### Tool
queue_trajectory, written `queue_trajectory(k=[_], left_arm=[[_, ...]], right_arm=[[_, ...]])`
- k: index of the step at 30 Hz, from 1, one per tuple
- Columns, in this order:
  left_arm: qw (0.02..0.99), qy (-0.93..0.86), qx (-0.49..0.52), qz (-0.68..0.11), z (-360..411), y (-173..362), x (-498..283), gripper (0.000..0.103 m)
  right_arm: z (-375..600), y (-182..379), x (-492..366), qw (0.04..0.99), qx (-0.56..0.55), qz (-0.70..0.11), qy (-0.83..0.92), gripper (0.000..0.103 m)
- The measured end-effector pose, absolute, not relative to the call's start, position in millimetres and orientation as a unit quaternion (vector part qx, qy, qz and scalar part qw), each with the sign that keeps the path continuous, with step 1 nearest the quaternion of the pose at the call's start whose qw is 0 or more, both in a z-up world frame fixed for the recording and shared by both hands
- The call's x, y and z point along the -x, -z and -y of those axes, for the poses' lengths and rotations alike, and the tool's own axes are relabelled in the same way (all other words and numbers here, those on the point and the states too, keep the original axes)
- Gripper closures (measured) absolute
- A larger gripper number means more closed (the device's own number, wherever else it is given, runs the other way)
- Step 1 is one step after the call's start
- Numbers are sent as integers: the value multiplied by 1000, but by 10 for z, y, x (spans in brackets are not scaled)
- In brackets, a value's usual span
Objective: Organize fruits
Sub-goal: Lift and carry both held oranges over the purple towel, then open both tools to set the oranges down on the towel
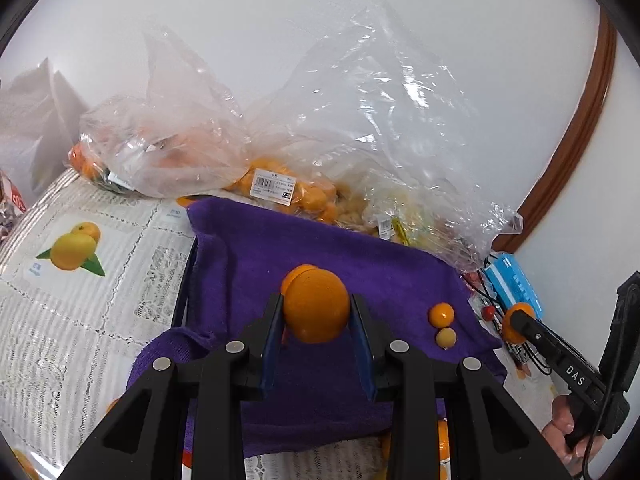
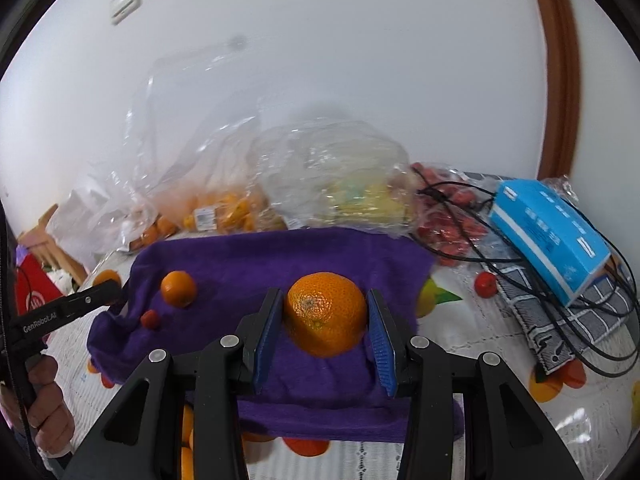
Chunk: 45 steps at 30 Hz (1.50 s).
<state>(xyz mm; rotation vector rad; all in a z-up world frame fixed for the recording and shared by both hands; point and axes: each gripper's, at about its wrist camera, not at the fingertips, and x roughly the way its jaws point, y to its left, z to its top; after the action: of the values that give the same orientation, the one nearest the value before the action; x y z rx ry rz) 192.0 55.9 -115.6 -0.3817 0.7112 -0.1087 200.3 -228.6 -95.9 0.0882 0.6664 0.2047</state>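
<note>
Each gripper, left (image 1: 316, 316) and right (image 2: 326, 320), clamps a round orange fruit; either may slip, seemingly pinched near the fingertips.

Room: plain white wall (image 2: 320, 60) with a pale switch plate (image 2: 126, 2) high at left, brown curved trim (image 2: 558, 80) at right, evenly lit; table under white lace-patterned cloth (image 1: 80, 320) printed with fruit pictures.
</note>
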Motion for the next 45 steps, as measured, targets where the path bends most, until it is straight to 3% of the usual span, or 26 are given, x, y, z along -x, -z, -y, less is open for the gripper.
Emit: queue_trajectory(k=[7,16,34,45], left_arm=[[916,51,186,-352,-556,1182,-1945,72],[897,56,191,-394,-463,1317,-2032,72],[876,38,189,-441,-455,1500,-2111,72],[885,32,171,-431,-394,1440,-2079,72]], right_arm=[[2282,942,-1973,941,-37,-321,-100,61],[2057,1280,-2114,910,-28,-390,-136,61],[1912,1544,-2202,895,-4,-428,-122,61],[1909,1420,-2135,905,8,-407,-122,59]])
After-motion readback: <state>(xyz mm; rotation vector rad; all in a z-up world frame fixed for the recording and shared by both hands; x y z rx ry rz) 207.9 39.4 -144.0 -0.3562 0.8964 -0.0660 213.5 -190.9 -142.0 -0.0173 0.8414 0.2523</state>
